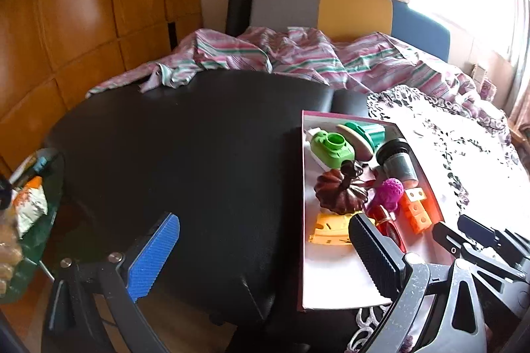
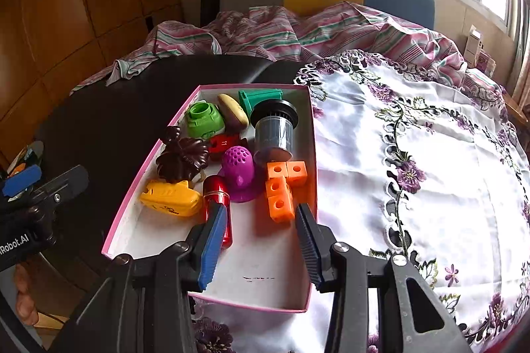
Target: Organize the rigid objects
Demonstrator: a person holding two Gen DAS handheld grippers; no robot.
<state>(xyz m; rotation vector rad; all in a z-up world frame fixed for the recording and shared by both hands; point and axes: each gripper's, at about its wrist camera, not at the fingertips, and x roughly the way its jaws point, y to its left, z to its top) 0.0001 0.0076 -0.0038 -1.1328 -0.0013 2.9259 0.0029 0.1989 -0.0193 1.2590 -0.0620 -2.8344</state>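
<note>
Right wrist: right claw (image 2: 261, 240) part-open, empty | left claw (image 1: 265, 250) wide apart, empty

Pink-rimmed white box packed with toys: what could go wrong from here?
1. The pink-rimmed white box straddles the black table and the embroidered white cloth; a nudge might tip or slide it.
2. The open right gripper hovers beside the red metallic cylinder and the orange holed cubes; it could knock either.
</note>
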